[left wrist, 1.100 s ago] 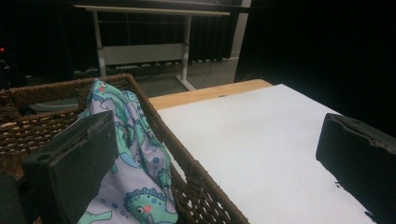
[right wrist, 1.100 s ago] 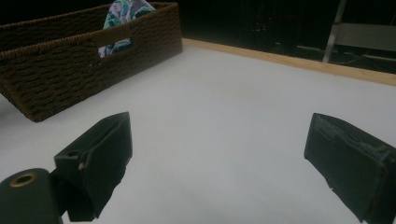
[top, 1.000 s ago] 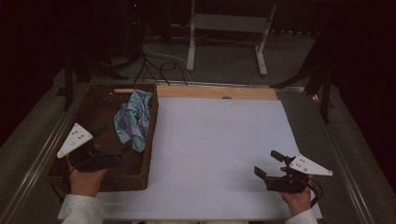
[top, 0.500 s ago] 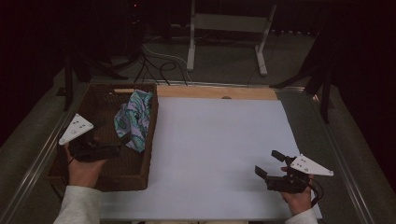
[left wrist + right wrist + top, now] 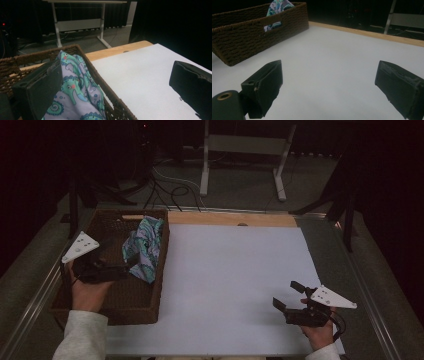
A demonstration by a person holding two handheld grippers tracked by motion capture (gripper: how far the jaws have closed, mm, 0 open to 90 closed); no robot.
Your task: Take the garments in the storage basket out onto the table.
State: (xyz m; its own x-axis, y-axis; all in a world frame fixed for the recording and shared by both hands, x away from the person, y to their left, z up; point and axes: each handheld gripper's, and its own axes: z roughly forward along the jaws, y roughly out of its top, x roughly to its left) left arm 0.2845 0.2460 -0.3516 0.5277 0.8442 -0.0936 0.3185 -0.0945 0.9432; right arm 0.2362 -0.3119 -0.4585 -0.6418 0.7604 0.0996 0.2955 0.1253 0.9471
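**Item: patterned cloth, in wicker basket, left side of table**

High view: cloth (image 5: 144, 248) lies bunched against the right wall of the brown woven basket (image 5: 159, 270), part draped over the rim. The left gripper (image 5: 125, 268) sits inside the basket just beside the cloth; how far its jaws stand apart cannot be told here. The right gripper (image 5: 286, 295) rests well apart over the white table sheet (image 5: 230, 265), jaws spread, holding nothing

Left gripper view: jaws wide open, empty, one to either side of the basket wall. Cloth (image 5: 80, 85) is lilac with green seahorses and small red dots. Judged light, limp, not fragile, likely to sag and trail; best pinched at a raised fold near the rim

Right gripper view: jaws gaping, empty; cloth (image 5: 277, 5) peeks above the basket (image 5: 257, 32) rim
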